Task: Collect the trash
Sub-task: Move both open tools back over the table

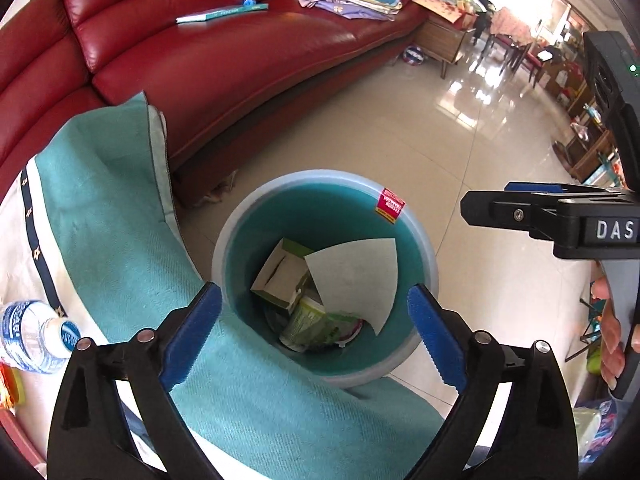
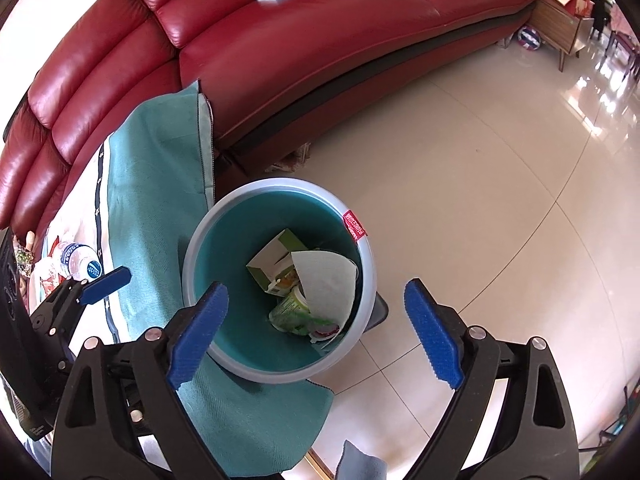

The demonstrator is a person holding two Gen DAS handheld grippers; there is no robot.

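Note:
A teal trash bin (image 1: 416, 224) with a grey rim stands on the floor beside the table; it also shows in the right wrist view (image 2: 224, 240). Inside lie a white paper sheet (image 1: 356, 276), an open cardboard box (image 1: 280, 276) and a green cup (image 1: 308, 320). My left gripper (image 1: 316, 336) is open and empty, right above the bin. My right gripper (image 2: 316, 328) is open and empty, above the bin's near rim. The right gripper also shows at the right of the left wrist view (image 1: 520, 212), and the left gripper at the left of the right wrist view (image 2: 104, 280). A plastic water bottle (image 1: 32, 336) lies on the table.
A teal and white cloth (image 1: 120, 240) covers the table (image 2: 68, 224) at the left. A red leather sofa (image 1: 200, 60) curves behind, with a book (image 1: 220, 12) and folded clothes (image 1: 352, 0) on it. Shiny tiled floor (image 2: 480, 200) lies to the right.

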